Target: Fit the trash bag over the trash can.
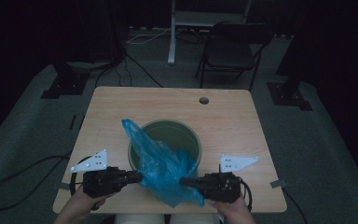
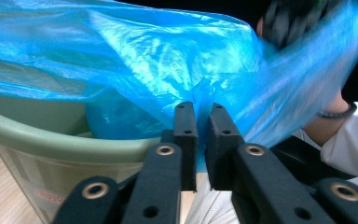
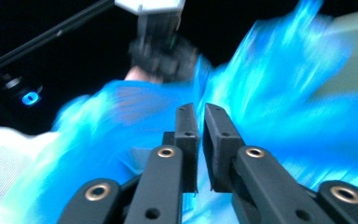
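Wooden table (image 1: 233, 116), green bin (image 1: 186, 135), blue bag (image 1: 161, 168), dim room

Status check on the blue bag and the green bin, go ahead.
Left hand-held gripper and right hand-held gripper both shut on blue bag. Bag draped over green bin near rim, partly inside. Nothing in the way.

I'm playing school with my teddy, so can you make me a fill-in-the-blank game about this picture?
1. The plastic bag is coloured ____.
2. The bag hangs over the rim of a green ____.
3. The bucket stands on a ____ table.
4. The left tongs and right tongs both pinch the ____.

Missing words: blue, bucket, wooden, bag.
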### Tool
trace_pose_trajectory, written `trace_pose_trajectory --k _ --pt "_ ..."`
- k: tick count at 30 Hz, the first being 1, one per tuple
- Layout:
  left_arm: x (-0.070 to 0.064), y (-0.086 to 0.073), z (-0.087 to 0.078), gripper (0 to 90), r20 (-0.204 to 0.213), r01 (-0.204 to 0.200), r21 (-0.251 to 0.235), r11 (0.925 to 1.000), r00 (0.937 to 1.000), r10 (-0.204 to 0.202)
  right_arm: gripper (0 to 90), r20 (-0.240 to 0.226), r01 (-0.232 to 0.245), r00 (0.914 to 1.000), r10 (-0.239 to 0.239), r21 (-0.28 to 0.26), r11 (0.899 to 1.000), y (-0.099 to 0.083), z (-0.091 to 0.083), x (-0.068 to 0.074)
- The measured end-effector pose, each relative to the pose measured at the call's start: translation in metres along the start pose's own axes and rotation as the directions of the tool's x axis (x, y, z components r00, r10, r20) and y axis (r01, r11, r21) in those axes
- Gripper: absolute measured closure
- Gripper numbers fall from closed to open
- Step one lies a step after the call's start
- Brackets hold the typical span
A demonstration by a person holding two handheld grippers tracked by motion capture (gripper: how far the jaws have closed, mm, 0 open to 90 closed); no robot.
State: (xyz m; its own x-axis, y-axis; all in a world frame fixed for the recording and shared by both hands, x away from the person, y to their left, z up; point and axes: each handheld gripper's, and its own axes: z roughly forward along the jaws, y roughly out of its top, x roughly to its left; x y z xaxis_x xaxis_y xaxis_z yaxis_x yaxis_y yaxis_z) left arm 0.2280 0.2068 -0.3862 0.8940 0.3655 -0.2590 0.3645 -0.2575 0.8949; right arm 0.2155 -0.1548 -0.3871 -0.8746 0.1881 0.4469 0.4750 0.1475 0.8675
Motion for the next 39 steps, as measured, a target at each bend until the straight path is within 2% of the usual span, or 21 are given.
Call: trace_pose_trajectory --k 3,5,7,9,11,12,14,16,19,22,24,27,29,32,36,38,39 --pt "0.000 0.000 -0.001 86.2 -0.003 0.005 -0.006 1.0000 1.0000 -0.005 86.1 -0.017 -0.064 0.9977 0.065 0.059 0.996 -0.027 0.009 -0.008" --pt "0.001 -0.001 0.000 86.3 -0.001 0.008 -0.006 1.0000 1.0000 -0.008 86.1 0.017 -0.096 0.9953 0.095 0.102 0.990 -0.044 0.014 -0.016" --pt "0.001 -0.002 0.001 86.3 -0.002 0.007 -0.003 1.0000 1.0000 -0.007 86.1 0.061 -0.140 0.9892 0.134 0.124 0.982 -0.058 0.016 -0.027" --pt "0.000 -0.002 0.002 86.3 0.002 0.006 0.000 1.0000 1.0000 -0.006 86.1 0.087 -0.186 0.9807 0.175 0.131 0.974 -0.070 0.016 -0.036" --pt "0.000 -0.003 0.003 86.4 0.008 0.003 0.002 1.0000 1.0000 -0.003 86.1 0.089 -0.227 0.9723 0.216 0.131 0.965 -0.078 0.016 -0.042" --pt "0.000 -0.003 0.004 86.7 0.007 0.002 0.004 1.0000 1.0000 -0.002 86.1 0.093 -0.230 0.9712 0.219 0.125 0.965 -0.080 0.014 -0.043" --pt "0.000 -0.003 0.004 88.7 0.009 0.004 0.003 1.0000 1.0000 -0.004 86.0 0.099 -0.223 0.9720 0.213 0.103 0.969 -0.076 0.009 -0.041" --pt "0.000 -0.003 0.004 88.7 0.008 0.003 0.002 1.0000 1.0000 -0.003 83.9 0.108 -0.191 0.9771 0.183 0.072 0.979 -0.067 0.001 -0.036" --pt "0.000 -0.003 0.004 88.7 0.009 0.004 0.000 1.0000 1.0000 -0.004 79.8 0.114 -0.126 0.9861 0.121 0.033 0.992 -0.044 -0.008 -0.025" --pt "-0.002 -0.002 0.005 88.7 0.013 0.002 -0.002 1.0000 0.9999 -0.002 72.7 0.103 -0.065 0.9927 0.063 0.016 0.998 -0.019 -0.008 -0.015" --pt "-0.003 -0.001 0.006 88.7 0.022 0.001 -0.006 1.0000 0.9998 -0.001 68.8 0.087 -0.034 0.9957 0.032 0.022 0.999 -0.007 -0.003 -0.009" --pt "-0.003 0.001 0.008 88.7 0.030 -0.005 -0.007 1.0000 0.9995 0.005 63.7 0.043 -0.028 0.9988 0.025 0.058 0.998 0.004 0.013 -0.005" --pt "-0.005 0.002 0.011 88.7 0.033 -0.011 -0.004 0.9999 0.9994 0.012 60.6 0.033 -0.025 0.9992 0.022 0.084 0.996 0.006 0.023 -0.004" --pt "-0.008 0.003 0.016 88.7 0.042 -0.024 0.008 0.9997 0.9988 0.024 64.6 0.044 -0.004 0.9990 -0.002 0.127 0.992 0.005 0.034 -0.003" --pt "-0.008 0.003 0.019 90.0 0.048 -0.028 0.017 0.9995 0.9985 0.027 81.0 0.075 0.030 0.9962 -0.044 0.178 0.984 0.002 0.042 -0.004" --pt "-0.009 0.003 0.020 90.0 0.046 -0.034 0.021 0.9992 0.9984 0.033 89.9 0.085 0.025 0.9955 -0.041 0.175 0.984 0.002 0.041 -0.007" --pt "-0.010 0.003 0.019 90.0 0.043 -0.037 0.022 0.9991 0.9984 0.036 90.0 0.094 0.023 0.9948 -0.040 0.170 0.985 0.002 0.040 -0.008"
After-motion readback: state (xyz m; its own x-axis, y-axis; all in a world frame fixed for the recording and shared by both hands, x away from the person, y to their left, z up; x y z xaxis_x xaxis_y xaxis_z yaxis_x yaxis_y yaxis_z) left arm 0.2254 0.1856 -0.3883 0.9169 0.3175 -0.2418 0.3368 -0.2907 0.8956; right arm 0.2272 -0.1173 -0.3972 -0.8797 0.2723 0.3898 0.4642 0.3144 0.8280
